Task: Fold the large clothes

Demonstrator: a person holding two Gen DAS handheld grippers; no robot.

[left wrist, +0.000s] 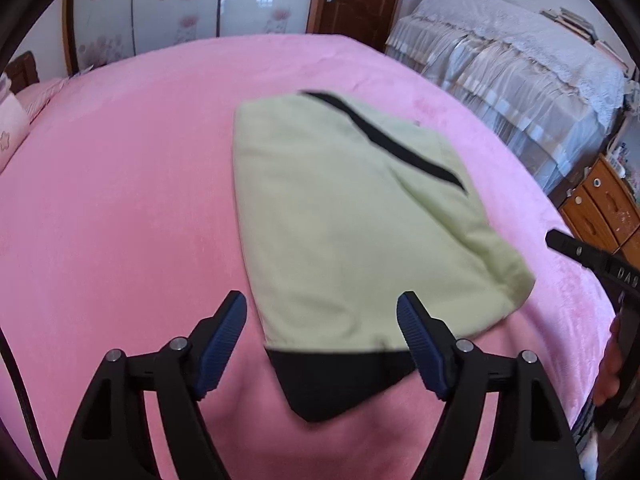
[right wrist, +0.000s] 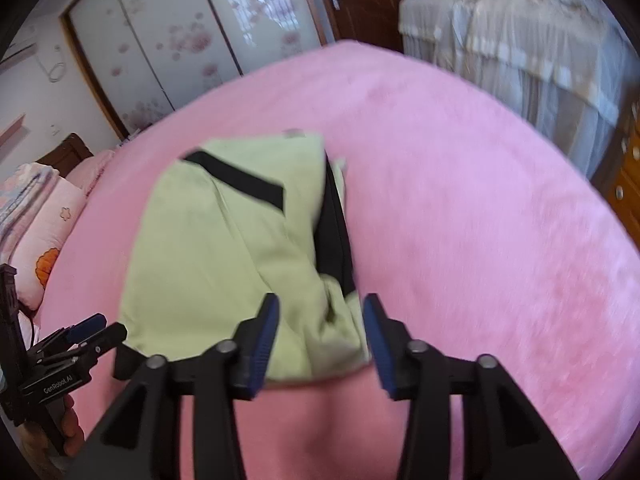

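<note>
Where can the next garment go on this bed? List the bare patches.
Bare pink blanket lies between the folded green garment and the pillows at the headboard side. More lies between the garment and the bed edge facing the lace-covered furniture. It is crowded along the near edge, where the left hand-held gripper and right hand-held gripper hover.

Soft daylight, even and bright. Window glare on wardrobe doors (right wrist: 256, 12). Right view smeared by motion blur; left sharper. Fisheye bends edges, dark corners.

Home bedroom: pink bed (left wrist: 120, 200), floral wardrobe (right wrist: 160, 40)
</note>
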